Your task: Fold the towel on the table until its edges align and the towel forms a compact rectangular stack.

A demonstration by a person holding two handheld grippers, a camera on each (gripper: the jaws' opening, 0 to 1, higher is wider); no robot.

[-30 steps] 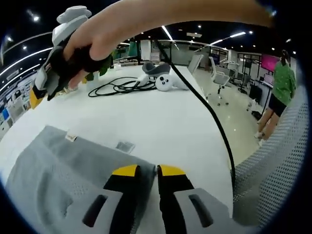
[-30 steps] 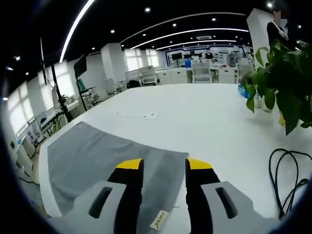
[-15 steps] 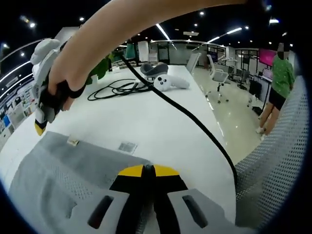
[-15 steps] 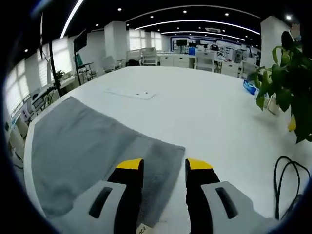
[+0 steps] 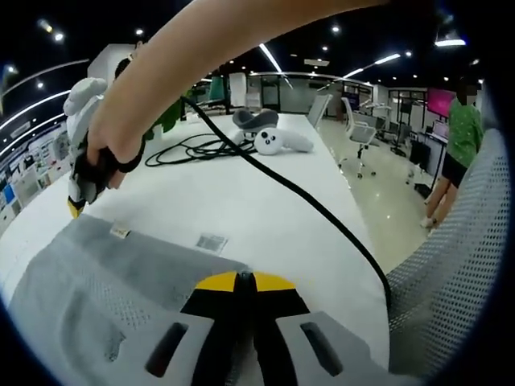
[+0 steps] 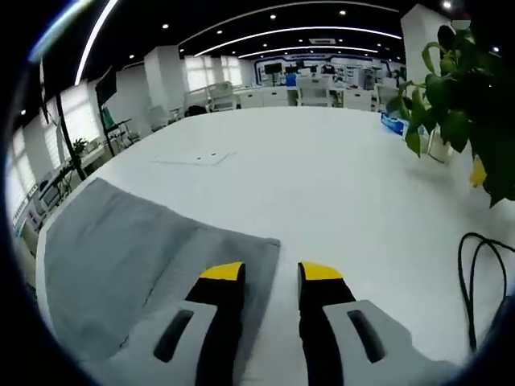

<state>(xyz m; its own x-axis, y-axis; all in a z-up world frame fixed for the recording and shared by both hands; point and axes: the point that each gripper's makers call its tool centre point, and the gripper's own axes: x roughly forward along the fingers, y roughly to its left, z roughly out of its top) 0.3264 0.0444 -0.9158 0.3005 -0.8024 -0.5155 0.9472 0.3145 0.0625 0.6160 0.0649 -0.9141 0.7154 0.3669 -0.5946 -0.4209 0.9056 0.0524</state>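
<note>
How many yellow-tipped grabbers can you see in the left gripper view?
2. The left gripper rises from the bottom, jaws shut on the grey towel. The right gripper is in a hand at the upper left, over the towel's far corner.

— What lies at the table's far end?
— A coiled black cable and white controllers.
— Elsewhere?
— A leafy plant at the table's edge; a mesh chair beside it.
</note>
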